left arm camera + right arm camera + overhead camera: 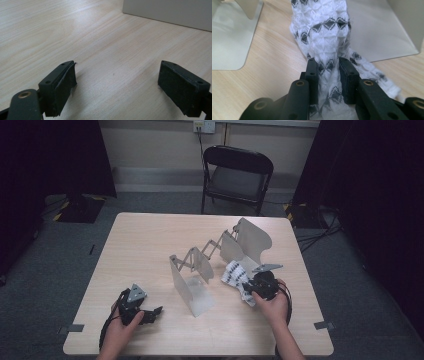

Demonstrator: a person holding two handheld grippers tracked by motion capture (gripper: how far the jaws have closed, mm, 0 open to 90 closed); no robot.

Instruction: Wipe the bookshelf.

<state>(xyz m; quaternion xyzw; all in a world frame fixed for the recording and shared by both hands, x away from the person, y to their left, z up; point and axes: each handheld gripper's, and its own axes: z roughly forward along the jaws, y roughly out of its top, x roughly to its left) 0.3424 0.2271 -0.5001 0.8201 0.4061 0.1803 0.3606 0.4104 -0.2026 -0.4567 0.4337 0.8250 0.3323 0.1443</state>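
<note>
Pale wood-grain tabletop [150, 250] on grey carpet, with a black folding chair [237, 175] beyond its far edge. At left, the left hand [117, 332] rests the left gripper [117, 80] low on bare wood, jaws spread wide with nothing between them. At centre stands a grey sheet-metal expanding rack [192, 270] with scissor links. At right, the right gripper [329, 68], held from behind by the right hand [274, 307], clamps a white knitted cloth with black diamond pattern [324, 27] lying beside the rack's right-hand plates.
</note>
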